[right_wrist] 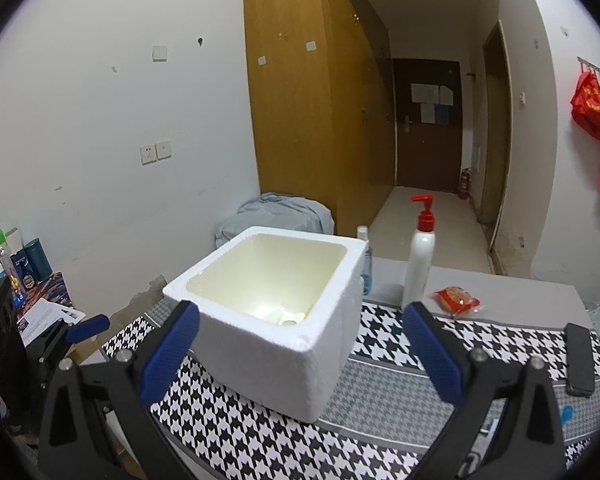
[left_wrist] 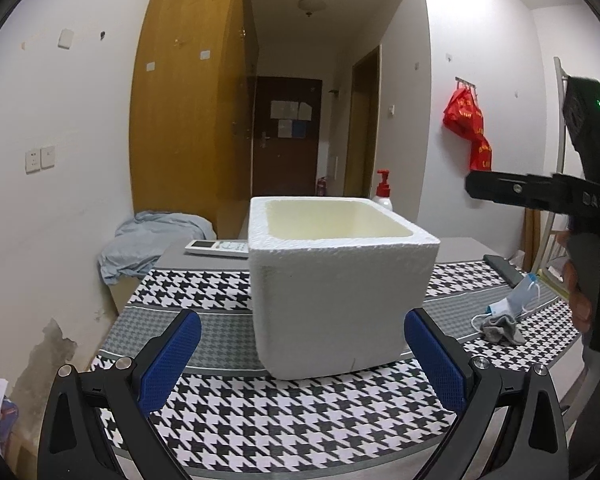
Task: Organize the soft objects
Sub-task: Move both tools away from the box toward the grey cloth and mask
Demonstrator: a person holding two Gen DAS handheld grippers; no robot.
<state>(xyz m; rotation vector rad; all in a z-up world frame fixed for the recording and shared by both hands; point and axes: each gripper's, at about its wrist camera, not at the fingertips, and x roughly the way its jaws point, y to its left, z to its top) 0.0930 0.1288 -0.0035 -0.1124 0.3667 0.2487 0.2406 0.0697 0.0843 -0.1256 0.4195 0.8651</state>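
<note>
Only left view shows grey sock (left_wrist: 500,329), face mask (left_wrist: 518,298); right view, foam box (right_wrist: 276,320) contents; both jaws released

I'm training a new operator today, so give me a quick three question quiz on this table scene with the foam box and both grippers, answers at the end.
1. True or false: the left gripper is clamped on the foam box.
2. Which soft item lies on the houndstooth cloth beside the face mask? A) grey sock B) yellow sponge C) green towel
3. What colour is the pump top of the white bottle standing behind the box?

Key
1. False. Its jaws stand open with the box beyond them, untouched.
2. A, the grey sock.
3. Red.

The right gripper is open too, holding nothing.
</note>
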